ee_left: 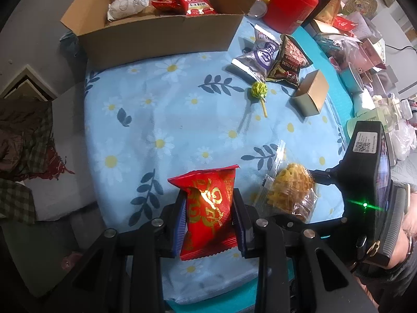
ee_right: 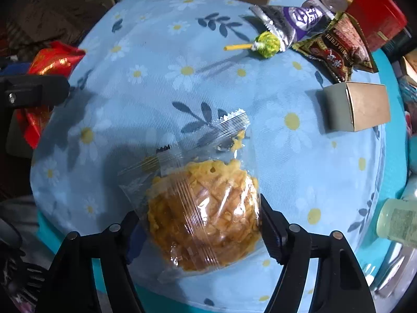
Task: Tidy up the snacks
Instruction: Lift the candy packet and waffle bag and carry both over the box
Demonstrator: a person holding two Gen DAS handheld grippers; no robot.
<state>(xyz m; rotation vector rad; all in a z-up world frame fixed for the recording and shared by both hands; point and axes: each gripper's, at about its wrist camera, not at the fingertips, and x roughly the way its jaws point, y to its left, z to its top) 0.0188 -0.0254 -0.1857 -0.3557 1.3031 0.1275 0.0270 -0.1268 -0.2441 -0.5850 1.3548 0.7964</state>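
The red snack packet stands lengthwise along the left tool, pinched at its waist between the narrow jaws, above the near edge of the flowered surface. The clear-wrapped yellow pastry lies between the right tool's half-wide jaws, sealed end pointing away. Open cloth stretches toward the cardboard box.

Both fisheye views bow hard, their corners black. Even indoor light falls on the floral cloth; the lollipop throws a soft shadow leftward. Glare glints off the red packet and clear wrapper.
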